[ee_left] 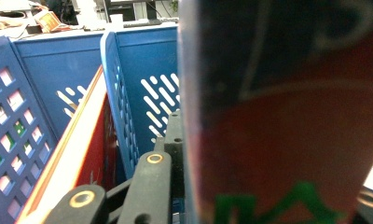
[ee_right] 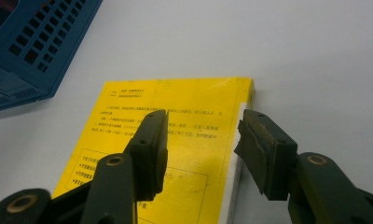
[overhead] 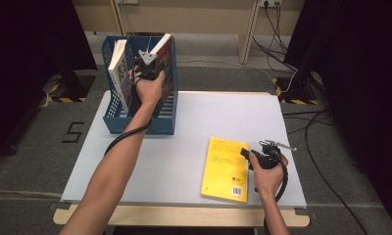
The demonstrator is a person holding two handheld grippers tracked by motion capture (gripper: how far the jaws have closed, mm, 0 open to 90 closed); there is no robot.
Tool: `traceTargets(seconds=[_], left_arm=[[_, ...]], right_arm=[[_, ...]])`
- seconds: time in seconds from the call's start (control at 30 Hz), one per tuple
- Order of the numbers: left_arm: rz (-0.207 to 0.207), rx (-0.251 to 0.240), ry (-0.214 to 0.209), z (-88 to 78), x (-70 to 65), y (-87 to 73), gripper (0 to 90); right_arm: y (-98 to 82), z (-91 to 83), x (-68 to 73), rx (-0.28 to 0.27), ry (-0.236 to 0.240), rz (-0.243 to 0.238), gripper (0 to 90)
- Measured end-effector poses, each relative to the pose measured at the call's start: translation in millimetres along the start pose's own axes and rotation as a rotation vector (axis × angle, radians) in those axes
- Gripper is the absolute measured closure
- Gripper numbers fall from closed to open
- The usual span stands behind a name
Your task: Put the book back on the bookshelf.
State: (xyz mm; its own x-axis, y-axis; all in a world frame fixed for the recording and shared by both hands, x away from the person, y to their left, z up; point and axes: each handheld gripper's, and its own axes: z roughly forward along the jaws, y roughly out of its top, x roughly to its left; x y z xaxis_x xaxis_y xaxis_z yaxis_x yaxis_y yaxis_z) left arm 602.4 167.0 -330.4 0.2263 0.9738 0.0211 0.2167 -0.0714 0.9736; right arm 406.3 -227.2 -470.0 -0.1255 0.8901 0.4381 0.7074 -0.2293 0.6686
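Two books in blue rack (overhead: 116, 125), left gripper (overhead: 146, 61) clamping red book (overhead: 165, 58), right gripper (overhead: 262, 152) agape over one yellow book (overhead: 226, 169)

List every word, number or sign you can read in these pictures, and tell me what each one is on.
"5": black figure on the grey floor left of the table.
Yellow book: lines of black print and a barcode, too small to read; in the right gripper view the print is blurred.
Red and dark book in the left gripper: large letter shapes, cropped and blurred, unreadable.
White book in the blue rack: print too small.
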Motion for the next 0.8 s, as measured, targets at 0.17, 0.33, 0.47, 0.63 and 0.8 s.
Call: traceTargets(seconds=[0.17, 0.33, 0.47, 0.63, 0.8], left_arm=[[0.003, 0.001, 0.004, 2.8, -0.1, -2.4, 74.0], [0.013, 0.001, 0.008, 3.3, -1.2, -3.2, 74.0], [0.012, -0.002, 0.011, 3.7, -2.4, -3.3, 74.0], [0.018, 0.003, 0.009, 4.3, -4.6, -5.6, 74.0], [0.017, 0.010, 0.014, 6.6, -5.8, -8.7, 74.0]], right_arm=[[-0.3, -0.2, 0.5, -0.002, 0.001, 0.008, 51.6], [-0.2, -0.5, 0.4, -0.005, 0.000, 0.007, 51.6], [-0.2, -0.2, 0.4, -0.004, 0.000, -0.002, 51.6], [-0.6, 0.6, 0.2, 0.000, 0.000, -0.006, 51.6], [-0.7, 0.8, 0.8, 0.002, 0.003, -0.007, 51.6]])
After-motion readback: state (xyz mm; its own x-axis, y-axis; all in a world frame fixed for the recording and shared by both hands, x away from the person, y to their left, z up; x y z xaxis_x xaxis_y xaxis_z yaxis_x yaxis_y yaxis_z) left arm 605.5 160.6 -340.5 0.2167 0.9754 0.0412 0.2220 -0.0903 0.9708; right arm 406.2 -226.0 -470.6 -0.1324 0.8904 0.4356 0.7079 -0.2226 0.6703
